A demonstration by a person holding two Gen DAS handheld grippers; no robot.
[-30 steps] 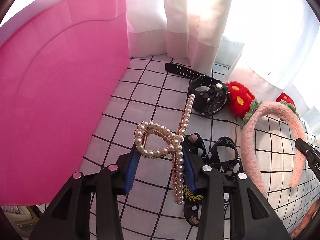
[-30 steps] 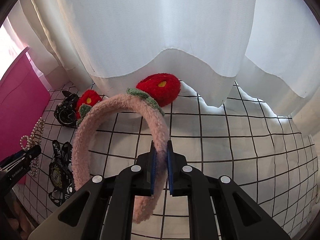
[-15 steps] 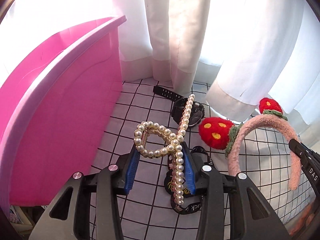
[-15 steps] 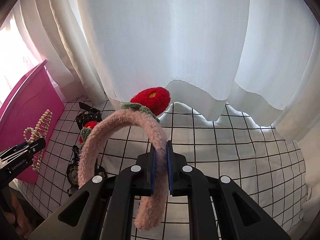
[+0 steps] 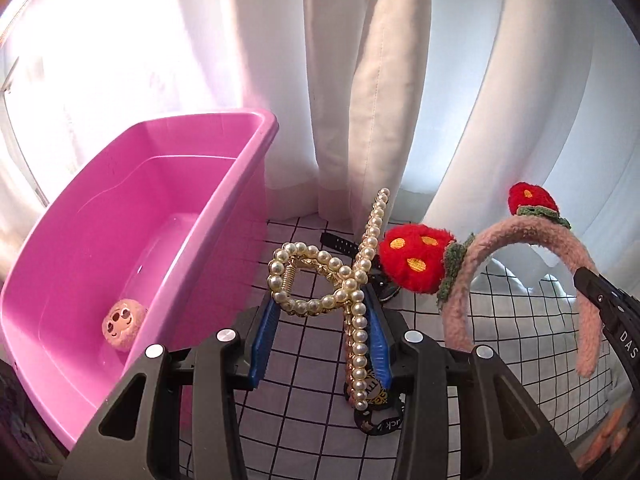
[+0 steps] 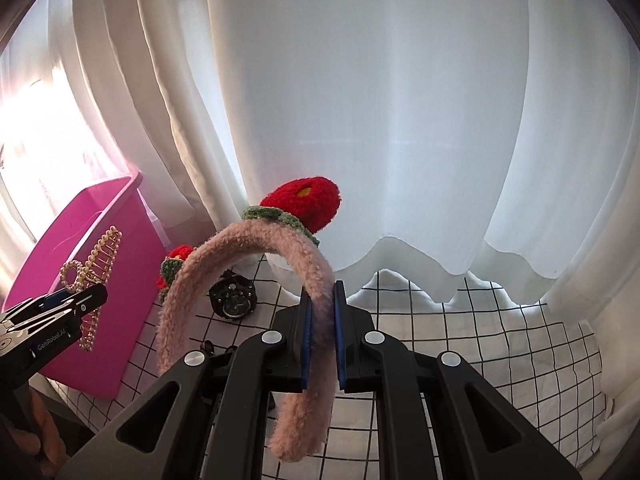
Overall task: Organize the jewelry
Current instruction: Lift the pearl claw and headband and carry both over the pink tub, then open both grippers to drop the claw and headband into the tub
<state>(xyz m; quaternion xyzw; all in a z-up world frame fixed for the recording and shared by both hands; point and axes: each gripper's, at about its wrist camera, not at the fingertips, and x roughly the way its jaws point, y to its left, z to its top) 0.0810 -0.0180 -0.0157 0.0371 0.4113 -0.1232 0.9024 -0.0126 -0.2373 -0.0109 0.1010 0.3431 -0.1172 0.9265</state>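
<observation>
While the left gripper (image 5: 320, 336) clamps the pearl clip (image 5: 344, 280), the right gripper (image 6: 320, 336) pinches the headband (image 6: 244, 256).

Both grippers rise: the pearl hair claw (image 5: 340, 288) and fuzzy pink strawberry headband (image 6: 256, 280) lift; the pink plastic bin's (image 5: 120, 248) interior opens at frame left.

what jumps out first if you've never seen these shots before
The bright pink bin on the left grabs the eye, a small plush face lying on its floor. In front, the left tongs hold a pearl hair claw aloft, while the right tongs clamp a fuzzy pink headband topped with red strawberries.
</observation>
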